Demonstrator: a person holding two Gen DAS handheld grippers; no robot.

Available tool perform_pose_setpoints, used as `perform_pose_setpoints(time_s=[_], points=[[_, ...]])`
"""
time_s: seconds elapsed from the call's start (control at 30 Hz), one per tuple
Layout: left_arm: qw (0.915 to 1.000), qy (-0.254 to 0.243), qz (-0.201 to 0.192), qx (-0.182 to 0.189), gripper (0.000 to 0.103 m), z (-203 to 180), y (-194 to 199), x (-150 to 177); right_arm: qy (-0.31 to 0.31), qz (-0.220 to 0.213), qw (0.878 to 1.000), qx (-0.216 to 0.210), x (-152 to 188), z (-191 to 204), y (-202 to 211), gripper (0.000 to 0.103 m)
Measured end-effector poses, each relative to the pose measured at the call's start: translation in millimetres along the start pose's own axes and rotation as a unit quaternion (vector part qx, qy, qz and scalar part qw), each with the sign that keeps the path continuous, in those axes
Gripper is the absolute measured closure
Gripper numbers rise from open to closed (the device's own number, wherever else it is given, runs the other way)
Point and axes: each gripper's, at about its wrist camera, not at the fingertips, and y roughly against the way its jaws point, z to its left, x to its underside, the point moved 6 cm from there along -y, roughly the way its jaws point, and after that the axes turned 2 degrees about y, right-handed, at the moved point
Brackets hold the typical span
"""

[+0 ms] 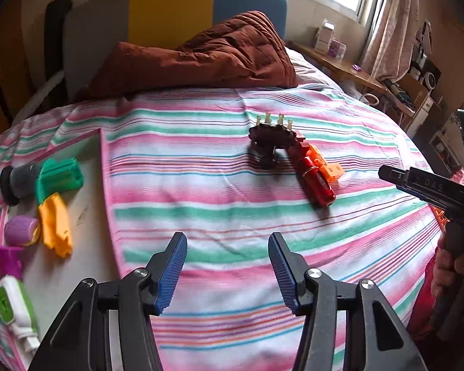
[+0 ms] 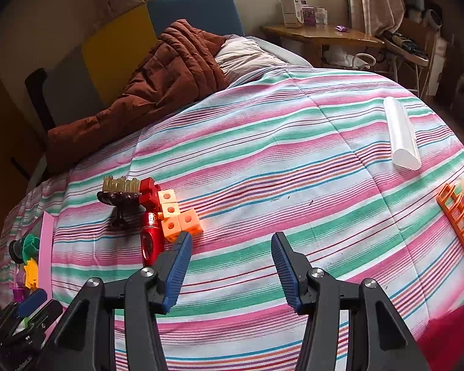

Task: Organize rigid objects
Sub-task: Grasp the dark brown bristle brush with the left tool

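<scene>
A dark brown plastic scalp brush with pale bristles (image 1: 270,142), a red metallic cylinder (image 1: 314,182) and joined orange plastic cubes (image 1: 332,170) lay touching mid-bed on the striped quilt (image 1: 201,185), apparently awaiting sorting into the pink-rimmed tray (image 1: 103,167) holding other toys. Both the left gripper (image 1: 227,266) and right gripper (image 2: 230,267) stood apart, empty. Bare quilt left approach room.

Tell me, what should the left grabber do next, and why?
Probably reach forward to the red flashlight. The left gripper is open with nothing between its fingers, and that flashlight lies loose on the striped bedspread ahead, beside the orange blocks. Other toys already sit in the pink tray on the left.
</scene>
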Motion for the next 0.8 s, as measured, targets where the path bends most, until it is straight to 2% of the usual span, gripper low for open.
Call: perform_pose_setpoints(time_s=[0.27, 0.37, 0.8], points=[[0.9994, -0.010, 0.013, 0.030, 0.049, -18, -35, -28, -0.008, 0.014, 1.000, -0.010, 2, 1, -5, 0.048], [0.9985, -0.004, 0.026, 0.048, 0.054, -23, -51, -35, -0.008, 0.014, 1.000, -0.011, 2, 1, -4, 0.048], [0.9968, -0.062, 0.022, 0.046, 0.054, -51, -92, -70, -0.025, 0.013, 0.999, -0.023, -4, -4, -3, 0.048]])
